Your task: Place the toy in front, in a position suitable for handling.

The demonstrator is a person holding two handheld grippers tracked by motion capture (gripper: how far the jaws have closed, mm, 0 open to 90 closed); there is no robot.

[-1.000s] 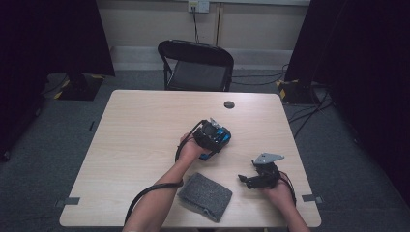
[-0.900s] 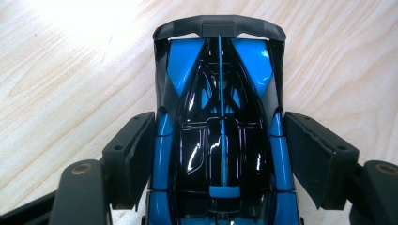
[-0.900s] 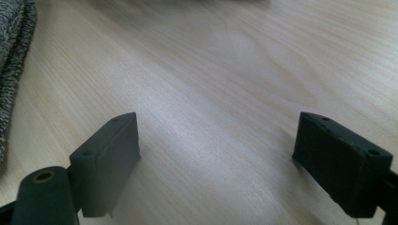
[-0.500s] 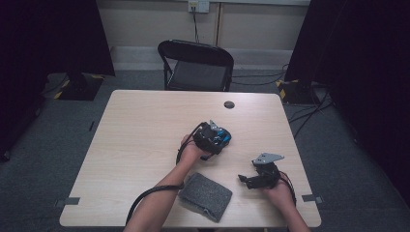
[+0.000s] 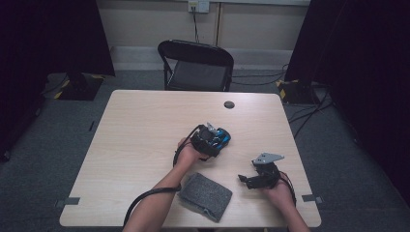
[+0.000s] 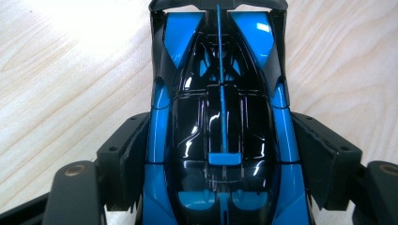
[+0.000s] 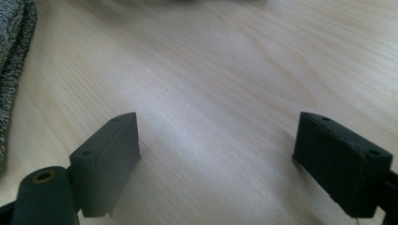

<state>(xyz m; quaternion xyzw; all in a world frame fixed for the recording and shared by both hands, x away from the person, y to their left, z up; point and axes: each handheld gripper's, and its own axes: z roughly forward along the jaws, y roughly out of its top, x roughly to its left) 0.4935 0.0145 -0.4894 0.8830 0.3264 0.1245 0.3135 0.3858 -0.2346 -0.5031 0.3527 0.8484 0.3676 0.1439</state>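
Gripping a blue and black toy car [image 6: 220, 126] by its flanks, the left gripper [image 5: 209, 140] holds it near the middle of the light wooden table [image 5: 135, 130]; whether the wheels touch the wood is hard to tell. Nearer the person's edge, the right gripper [image 7: 220, 159] rests with jaws apart over bare wood, just beside a folded grey cloth [image 5: 205, 195].
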